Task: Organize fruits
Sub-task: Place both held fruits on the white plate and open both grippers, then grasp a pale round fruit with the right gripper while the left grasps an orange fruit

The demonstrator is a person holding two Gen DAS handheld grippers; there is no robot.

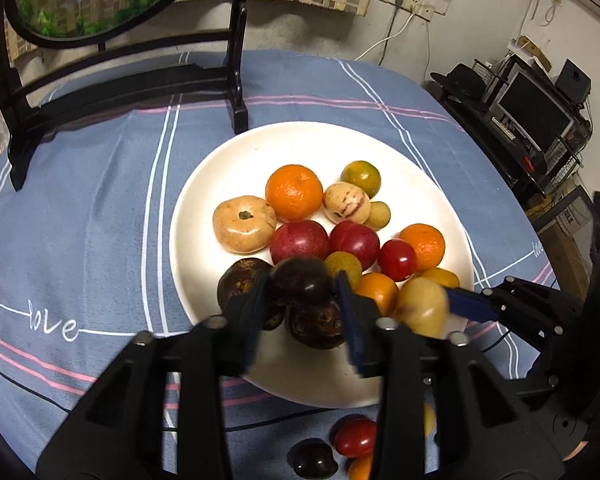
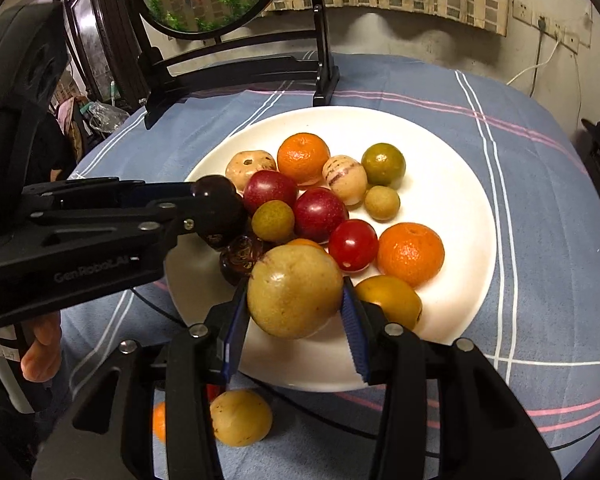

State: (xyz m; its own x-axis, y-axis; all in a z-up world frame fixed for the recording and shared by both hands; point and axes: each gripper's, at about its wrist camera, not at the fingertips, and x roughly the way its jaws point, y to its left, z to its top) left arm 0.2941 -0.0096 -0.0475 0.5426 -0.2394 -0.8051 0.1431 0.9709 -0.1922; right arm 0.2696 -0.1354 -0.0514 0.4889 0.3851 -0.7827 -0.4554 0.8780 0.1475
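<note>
While both grippers are clamping fruit above the white plate [image 2: 452, 184], left gripper [image 1: 302, 292] is holding a dark plum [image 1: 300, 280] at six o'clock, right gripper [image 2: 294, 312] a yellow-tan fruit [image 2: 294, 292] at five; roughly a dozen plated, several loose ones [image 2: 240, 418] waiting on the tablecloth [image 1: 100, 200].

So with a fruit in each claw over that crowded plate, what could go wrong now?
Three things, I'd guess.
1. The pile on the white plate is tight; setting down the yellow fruit could nudge the red cherry tomato or its neighbours into rolling.
2. The left gripper and right gripper work close together and might bump.
3. The dark plum is round and smooth, so it may slip.
</note>
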